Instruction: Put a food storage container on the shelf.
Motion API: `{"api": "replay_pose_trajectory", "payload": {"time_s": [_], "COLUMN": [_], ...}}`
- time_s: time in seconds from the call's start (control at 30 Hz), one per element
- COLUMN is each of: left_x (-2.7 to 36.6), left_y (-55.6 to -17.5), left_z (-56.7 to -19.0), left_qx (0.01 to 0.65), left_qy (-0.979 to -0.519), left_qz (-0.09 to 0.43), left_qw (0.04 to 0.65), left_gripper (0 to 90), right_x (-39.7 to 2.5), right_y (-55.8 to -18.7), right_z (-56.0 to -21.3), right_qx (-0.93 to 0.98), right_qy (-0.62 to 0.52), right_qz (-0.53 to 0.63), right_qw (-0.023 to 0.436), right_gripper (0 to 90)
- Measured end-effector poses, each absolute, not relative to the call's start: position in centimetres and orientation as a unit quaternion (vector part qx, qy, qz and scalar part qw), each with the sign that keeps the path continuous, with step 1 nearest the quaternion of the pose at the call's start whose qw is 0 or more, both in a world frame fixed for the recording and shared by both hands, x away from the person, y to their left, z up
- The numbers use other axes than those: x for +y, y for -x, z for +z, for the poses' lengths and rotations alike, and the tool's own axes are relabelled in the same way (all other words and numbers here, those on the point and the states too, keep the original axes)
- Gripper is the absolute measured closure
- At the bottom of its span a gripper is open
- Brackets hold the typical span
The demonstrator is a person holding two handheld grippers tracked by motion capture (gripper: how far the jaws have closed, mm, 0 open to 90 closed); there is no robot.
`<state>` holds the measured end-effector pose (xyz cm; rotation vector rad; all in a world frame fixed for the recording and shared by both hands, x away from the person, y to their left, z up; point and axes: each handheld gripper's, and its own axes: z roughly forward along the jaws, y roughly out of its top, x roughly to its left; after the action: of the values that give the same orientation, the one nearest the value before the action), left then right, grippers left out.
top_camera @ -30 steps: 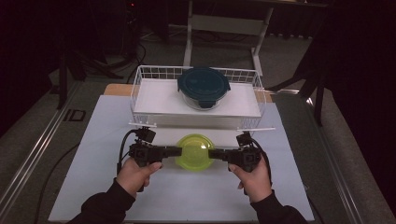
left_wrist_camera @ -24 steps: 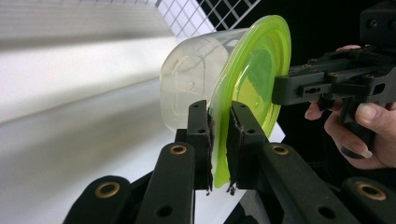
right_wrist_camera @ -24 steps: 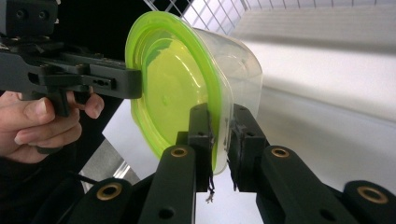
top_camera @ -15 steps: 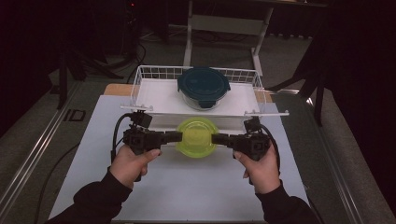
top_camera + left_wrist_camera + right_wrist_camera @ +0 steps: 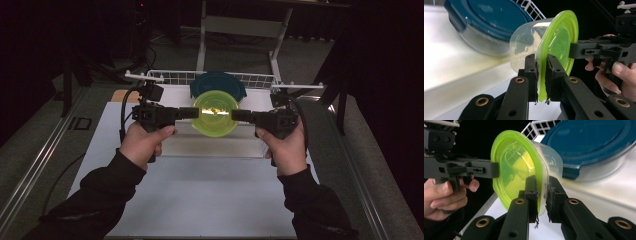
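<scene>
Both claws, left (image 5: 541,75) and right (image 5: 541,195), pinched the tub's (image 5: 216,112) green rim above the rack (image 5: 165,77); uneven pull could drop it.

A: The lime lid (image 5: 559,42) at the centre of the frame looks like glossy, translucent soft plastic; the tub (image 5: 524,47) under it is clear, smooth plastic.

B: And the tongs?

A: The left tongs (image 5: 541,75) and right tongs (image 5: 541,195) are matt black plastic with brass-coloured rivets and rough, frayed pads.

B: Upper part of the frame?

A: A blue lid (image 5: 594,142), smooth satin plastic, in a white-coated wire basket (image 5: 165,76). The bench (image 5: 200,200) is matt white.
</scene>
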<state>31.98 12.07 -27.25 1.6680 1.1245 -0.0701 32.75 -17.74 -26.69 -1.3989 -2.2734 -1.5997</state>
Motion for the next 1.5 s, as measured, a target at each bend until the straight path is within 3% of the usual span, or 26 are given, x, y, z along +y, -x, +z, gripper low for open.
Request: {"api": "replay_pose_trajectory", "payload": {"time_s": [0.7,1.07,1.33,1.5], "left_x": [11.0,10.7,10.2,9.9], "left_y": [-38.0,-40.1,-41.2,-41.4], "left_z": [-25.2,-25.7,-26.4,-26.4], "left_qx": [0.499,0.500,0.503,0.505], "left_qy": [-0.688,-0.672,-0.669,-0.663], "left_qz": [-0.042,-0.040,-0.051,-0.041], "left_qw": [0.525,0.545,0.545,0.551], "left_gripper": [80.7,78.7,66.8,51.8], "right_x": [-17.8,-18.2,-18.2,-18.7], "right_y": [-38.2,-40.4,-41.9,-42.4], "right_z": [-23.9,-23.8,-24.1,-24.1], "right_qx": [-0.715,-0.708,-0.691,-0.683], "right_qy": [0.489,0.505,0.526,0.528], "right_qz": [-0.499,-0.494,-0.495,-0.505], "right_qw": [-0.010,0.009,0.025,0.021], "right_gripper": [80.1,79.1,68.0,55.4]}}
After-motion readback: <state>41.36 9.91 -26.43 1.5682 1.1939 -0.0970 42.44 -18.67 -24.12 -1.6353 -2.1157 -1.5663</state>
